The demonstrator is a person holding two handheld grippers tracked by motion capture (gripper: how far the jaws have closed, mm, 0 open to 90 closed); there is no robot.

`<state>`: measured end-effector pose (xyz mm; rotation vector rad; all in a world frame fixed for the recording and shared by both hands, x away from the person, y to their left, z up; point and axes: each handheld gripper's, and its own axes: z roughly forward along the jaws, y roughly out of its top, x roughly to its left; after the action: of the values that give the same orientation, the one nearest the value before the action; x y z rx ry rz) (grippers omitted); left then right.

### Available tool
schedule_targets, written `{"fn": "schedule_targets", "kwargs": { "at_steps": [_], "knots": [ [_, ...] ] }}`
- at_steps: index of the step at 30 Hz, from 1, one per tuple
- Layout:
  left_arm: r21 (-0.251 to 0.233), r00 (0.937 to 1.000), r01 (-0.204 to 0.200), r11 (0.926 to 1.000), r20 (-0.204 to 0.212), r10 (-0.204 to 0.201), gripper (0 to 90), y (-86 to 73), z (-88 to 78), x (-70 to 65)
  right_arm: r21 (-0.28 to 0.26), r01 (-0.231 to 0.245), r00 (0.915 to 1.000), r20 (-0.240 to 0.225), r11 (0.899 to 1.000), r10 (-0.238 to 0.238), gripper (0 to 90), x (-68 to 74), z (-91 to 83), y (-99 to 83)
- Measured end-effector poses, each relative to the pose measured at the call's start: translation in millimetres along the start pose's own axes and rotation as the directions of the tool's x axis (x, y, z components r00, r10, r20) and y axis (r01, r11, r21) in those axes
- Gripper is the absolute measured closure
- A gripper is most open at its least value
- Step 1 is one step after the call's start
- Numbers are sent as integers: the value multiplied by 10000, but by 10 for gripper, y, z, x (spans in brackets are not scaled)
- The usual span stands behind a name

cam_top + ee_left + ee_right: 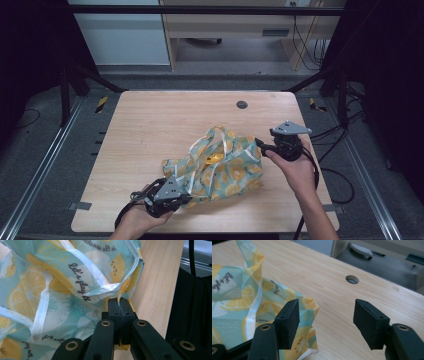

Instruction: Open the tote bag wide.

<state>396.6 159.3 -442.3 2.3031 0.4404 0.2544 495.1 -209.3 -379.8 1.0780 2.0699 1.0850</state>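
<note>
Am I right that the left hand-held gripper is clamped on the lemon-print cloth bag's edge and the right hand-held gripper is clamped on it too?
Not quite. The left hand-held gripper is indeed shut on an edge of the pale blue lemon-print cloth bag, but the right hand-held gripper is open. The right gripper view shows its jaws spread apart, with the bag's corner beside one of them, not pinched.

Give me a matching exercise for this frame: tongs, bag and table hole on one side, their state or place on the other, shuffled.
Things:
1. left tongs
2. right tongs
3. lemon-print bag
4. round hole

States or places:
A. crumpled on the table's middle
B. open, beside the bag's right edge
C. in the tabletop, towards the far edge
D. shut on the bag's edge

Pairs: 1-D, 2-B, 3-A, 4-C
</note>
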Motion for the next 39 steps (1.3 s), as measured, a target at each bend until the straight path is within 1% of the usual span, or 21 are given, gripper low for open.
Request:
{"fn": "schedule_targets", "kwargs": {
  "at_steps": [1,4,5,10,13,15,16,18,19,20,21,22,26,27,28,29,32,33,35,36,39],
  "knots": [
    [-85,9999,107,9999,-22,-107,900,-12,1,2,231,438,9986,-311,9988,-431,405,-10,56,49],
    [-163,9997,203,9997,-106,-205,900,-45,-10,24,387,609,9961,-655,9974,-583,408,-14,112,100],
    [-196,9995,245,9995,-187,-249,900,-65,-24,41,527,899,9920,-938,9946,-847,407,-10,172,149],
    [-221,9991,277,9994,-316,-284,900,-109,-53,81,776,1231,9812,-1589,9894,-1096,376,-4,301,217],
    [-226,9984,321,9992,-460,-331,900,-129,-71,111,989,1927,9640,-2051,9763,-1695,332,38,402,272],
    [-240,9980,331,9992,-524,-343,900,-133,-80,133,1064,2096,9589,-2170,9720,-1830,323,51,424,286],
    [-257,9979,364,9990,-531,-378,900,-134,-83,140,1160,2448,9485,-2343,9626,-2130,316,81,472,307],
    [-300,9976,355,9989,-585,-372,900,-138,-91,153,1215,2561,9436,-2470,9590,-2207,316,92,497,311],
    [-340,9973,377,9987,-616,-398,900,-142,-103,163,1374,2761,9331,-2757,9512,-2310,323,110,556,303],
    [-340,9973,377,9987,-616,-398,900,-142,-103,163,1374,2761,9331,-2757,9512,-2310,323,110,556,303],
    [-402,9968,395,9984,-684,-422,900,-145,-114,171,1493,2838,9251,-3025,9472,-2295,335,134,608,280],
    [-402,9968,395,9984,-684,-422,900,-145,-114,171,1493,2838,9251,-3025,9472,-2295,335,134,608,280],
    [-546,9958,381,9978,-812,-425,900,-136,-134,186,1506,3206,9012,-3524,9352,-2522,474,198,656,246],
    [-710,9952,358,9968,-888,-421,900,-127,-149,190,1422,3354,8889,-3752,9313,-2628,547,235,658,244],
    [-710,9952,358,9968,-888,-421,900,-127,-149,190,1422,3354,8889,-3752,9313,-2628,547,235,658,244],
    [-853,9943,339,9958,-977,-422,900,-118,-170,193,1421,3468,8809,-3887,9271,-2700,630,258,657,246],
    [-972,9934,327,9947,-1064,-431,900,-111,-193,195,1441,3489,8786,-3941,9260,-2697,696,262,666,245],
    [-1099,9930,298,9935,-1107,-420,900,-108,-212,197,1467,3529,8773,-3953,9241,-2723,776,250,672,243],
    [-1224,9926,252,9922,-1151,-394,900,-108,-229,195,1449,3457,8776,-3996,9271,-2648,837,237,676,237],
    [-1224,9926,252,9922,-1151,-394,900,-108,-229,195,1449,3457,8776,-3996,9271,-2648,837,237,676,237],
    [-1445,9917,98,9895,-1257,-282,900,-102,-263,183,1458,3291,8840,-3950,9330,-2501,900,217,665,226]
  ]
}}
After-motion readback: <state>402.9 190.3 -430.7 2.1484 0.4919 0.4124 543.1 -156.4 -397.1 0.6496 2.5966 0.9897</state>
